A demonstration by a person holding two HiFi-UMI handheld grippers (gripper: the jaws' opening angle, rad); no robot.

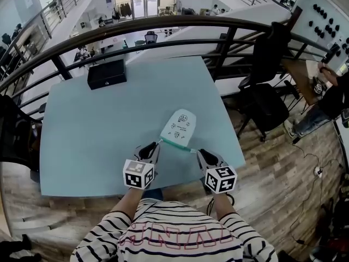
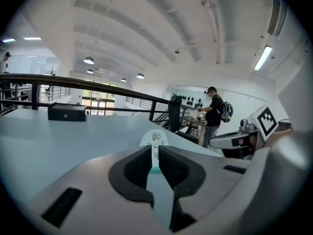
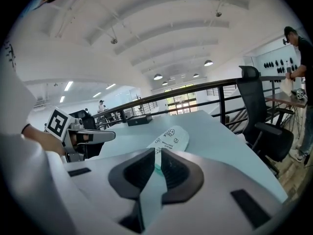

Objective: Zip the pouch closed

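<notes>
- Over the near edge of the table [image 1: 82,135], the head view shows the pouch [image 1: 180,125] lying lengthwise away from the person. Its teal near edge is stretched between the left gripper [image 1: 154,146] and the right gripper [image 1: 200,153].
- Only this view shows both grippers at once, one at each end of that edge. The person's striped sleeves are below them.
- A black box [image 1: 107,73] sits closed at the far left of the table, well apart from the pouch. A dark railing [image 1: 163,23] curves behind the table, and a black chair [image 1: 267,105] stands on the wood floor to the right.
- Left gripper view: the jaws stand almost together, pinching the pouch's teal edge. The white printed body rises just beyond them.
- This view also shows the right gripper out to the right. A standing person [image 2: 213,112] with a backpack is at a bench beyond the railing.
- Right gripper view: the jaws are narrow, and the teal edge passes between the pads and is gripped there.
- The pouch runs away toward the box, and the left gripper shows at the left. The chair stands right of the table, with another person at the far right edge.
- No view shows the inside of the pouch or the box.
- Nothing lies on the table between the pouch and the grippers.
</notes>
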